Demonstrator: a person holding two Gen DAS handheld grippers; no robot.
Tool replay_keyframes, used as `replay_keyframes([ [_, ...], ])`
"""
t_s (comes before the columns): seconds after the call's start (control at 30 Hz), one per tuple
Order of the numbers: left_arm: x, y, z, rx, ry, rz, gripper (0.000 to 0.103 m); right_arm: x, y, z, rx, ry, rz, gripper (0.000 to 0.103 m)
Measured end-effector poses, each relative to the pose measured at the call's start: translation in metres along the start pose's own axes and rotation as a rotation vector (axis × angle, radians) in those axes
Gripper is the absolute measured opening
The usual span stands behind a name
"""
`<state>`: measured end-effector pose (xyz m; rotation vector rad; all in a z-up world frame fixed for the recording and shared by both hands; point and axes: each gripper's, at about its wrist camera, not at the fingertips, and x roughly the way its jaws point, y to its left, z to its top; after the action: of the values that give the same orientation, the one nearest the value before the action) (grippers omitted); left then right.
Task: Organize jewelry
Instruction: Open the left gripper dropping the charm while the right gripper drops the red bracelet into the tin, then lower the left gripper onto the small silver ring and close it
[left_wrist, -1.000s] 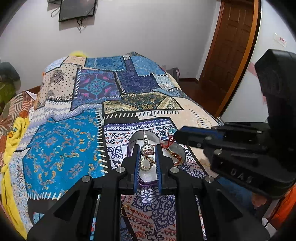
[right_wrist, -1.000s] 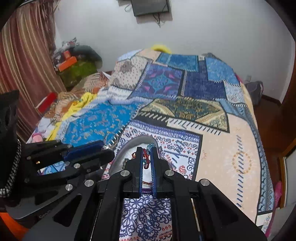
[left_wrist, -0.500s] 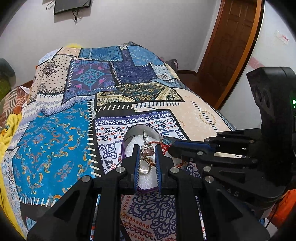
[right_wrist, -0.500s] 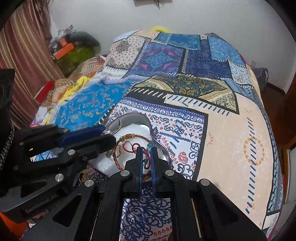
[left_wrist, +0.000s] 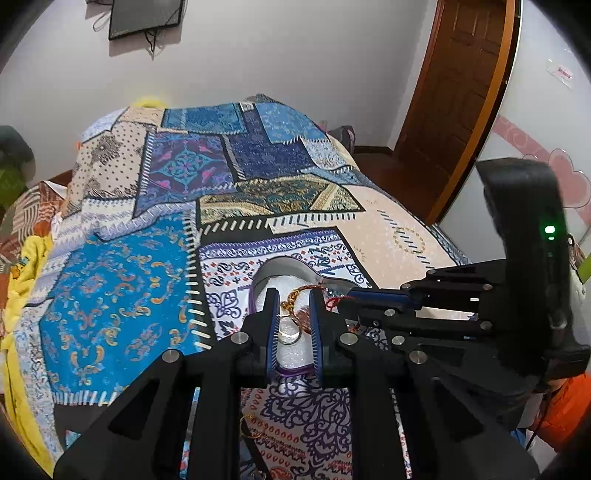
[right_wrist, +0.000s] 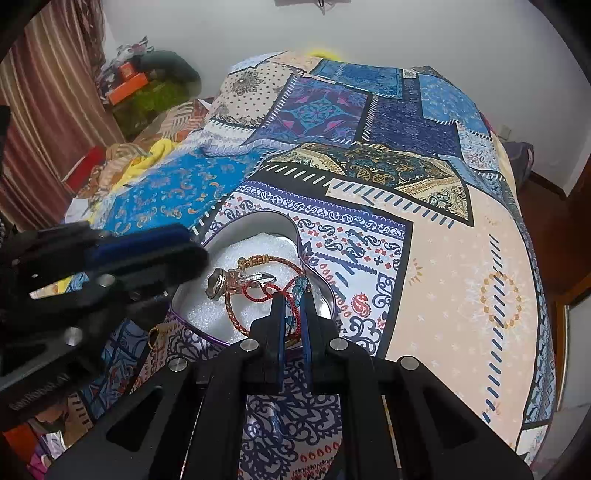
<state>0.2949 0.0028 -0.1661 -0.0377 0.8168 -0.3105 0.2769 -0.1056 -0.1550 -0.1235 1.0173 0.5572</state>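
Depositing step: ring (right_wrist: 218, 282) lies inside tin (right_wrist: 258, 225); left gripper (left_wrist: 293, 328) jaws parted, empty; right gripper (right_wrist: 293, 314) pinching red cord (right_wrist: 273, 291) over tin; next, release cord.

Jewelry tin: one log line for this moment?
left gripper open over tin | ring in tin | right gripper shut on beaded cord

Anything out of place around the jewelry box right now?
Yes. One small gold ring lies on the bedspread outside the heart-shaped box, by its near-left edge, while the ring and bracelets lie together inside on the white padding. Nothing looks spilled or damaged.
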Motion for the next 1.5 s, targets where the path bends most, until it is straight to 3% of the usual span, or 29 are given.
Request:
replay_keyframes([
  [0.6,-0.059,0.014,-0.011,-0.013,-0.057,0.085,0.014,-0.033,0.021,0.001,-0.046,-0.031,-0.085,0.011],
  [0.77,-0.069,0.023,-0.023,-0.031,-0.044,0.111,0.021,-0.044,0.028,-0.002,-0.043,-0.052,-0.092,0.018],
  [1.0,-0.068,0.031,-0.048,-0.049,0.017,0.116,0.03,-0.051,0.039,-0.01,-0.035,-0.078,-0.092,0.042],
  [1.5,-0.036,0.023,-0.115,-0.071,0.179,0.05,0.028,-0.036,0.058,-0.034,-0.055,-0.013,-0.072,0.042],
])
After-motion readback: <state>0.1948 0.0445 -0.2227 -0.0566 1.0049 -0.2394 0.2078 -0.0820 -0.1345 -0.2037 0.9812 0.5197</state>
